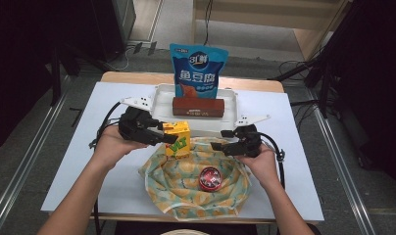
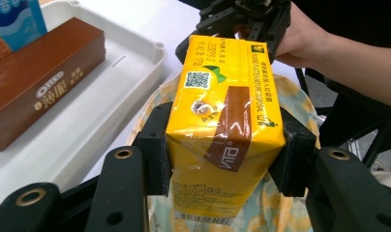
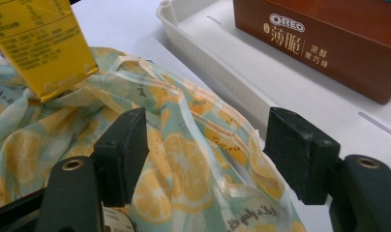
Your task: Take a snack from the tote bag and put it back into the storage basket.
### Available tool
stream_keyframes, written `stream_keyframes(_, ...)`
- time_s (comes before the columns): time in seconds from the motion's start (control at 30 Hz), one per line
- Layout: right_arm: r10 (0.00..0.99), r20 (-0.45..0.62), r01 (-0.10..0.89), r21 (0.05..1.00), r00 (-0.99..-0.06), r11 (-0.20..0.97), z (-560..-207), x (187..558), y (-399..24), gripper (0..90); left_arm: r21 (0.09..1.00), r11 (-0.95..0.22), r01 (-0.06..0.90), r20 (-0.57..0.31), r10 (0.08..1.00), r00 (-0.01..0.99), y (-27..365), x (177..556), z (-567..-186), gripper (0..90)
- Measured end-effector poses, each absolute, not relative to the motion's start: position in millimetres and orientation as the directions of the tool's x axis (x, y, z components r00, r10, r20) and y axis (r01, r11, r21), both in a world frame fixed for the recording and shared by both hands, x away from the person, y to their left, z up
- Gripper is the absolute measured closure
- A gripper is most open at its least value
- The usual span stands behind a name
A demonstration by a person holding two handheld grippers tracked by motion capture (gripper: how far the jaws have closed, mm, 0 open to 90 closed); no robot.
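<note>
While the white table (image 1: 294, 147) lay bare along its left and right margins, the middle was crowded: a white tray (image 1: 159, 105) sat at the far side, with a lemon-print cloth bag (image 1: 186, 188) just in front of it, reaching almost to the near edge. Open room stayed left of the bag and right of it. 1 brown Oreo box (image 1: 198, 106) lay flat in the tray, and a blue fish-tofu snack pouch (image 1: 198, 71) stood upright behind it. A red round tin (image 1: 210, 177) sat in the bag's open mouth.

Left gripper (image 1: 161, 134) was clamped on a yellow Vita lemon tea carton (image 1: 178, 139); in the left gripper view both black pads (image 2: 157, 154) pressed the carton's 2 side faces, jaws fairly wide because the carton is wide. Carton was held off the table, over the far rim of the bag, just in front of the tray's near wall, tilted slightly.

Right gripper (image 1: 220, 145) stood with jaws apart and nothing between the pads; in the right gripper view its 2 pads (image 3: 121, 150) straddled the bag's far-right rim fabric without pinching it. Whether it brushed the cloth, cannot tell.

Left hand (image 1: 110, 144) gripped its tool from the left, forearm angling in from the bottom left, gripper pointing right. Right hand (image 1: 262, 161) came in from the bottom right, gripper pointing left toward the carton.
</note>
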State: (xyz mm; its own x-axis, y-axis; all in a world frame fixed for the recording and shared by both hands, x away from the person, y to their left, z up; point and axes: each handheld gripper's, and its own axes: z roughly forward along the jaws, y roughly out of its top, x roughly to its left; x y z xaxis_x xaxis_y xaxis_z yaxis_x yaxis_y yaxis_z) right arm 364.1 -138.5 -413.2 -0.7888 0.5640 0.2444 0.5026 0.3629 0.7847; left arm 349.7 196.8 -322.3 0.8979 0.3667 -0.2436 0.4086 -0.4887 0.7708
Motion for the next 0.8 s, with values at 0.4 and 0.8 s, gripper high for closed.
stream_keyframes(0.4,0.558,0.238,0.495,0.787,-0.795,0.369,-414,364,-136,33.3,0.772,-0.468,0.429,-0.260,0.384,0.886,204,366,-312,50.8)
stream_keyframes(0.8,0.552,0.242,0.492,0.791,-0.798,0.364,-413,364,-137,33.3,0.778,-0.462,0.425,-0.245,0.400,0.883,207,379,-306,50.9)
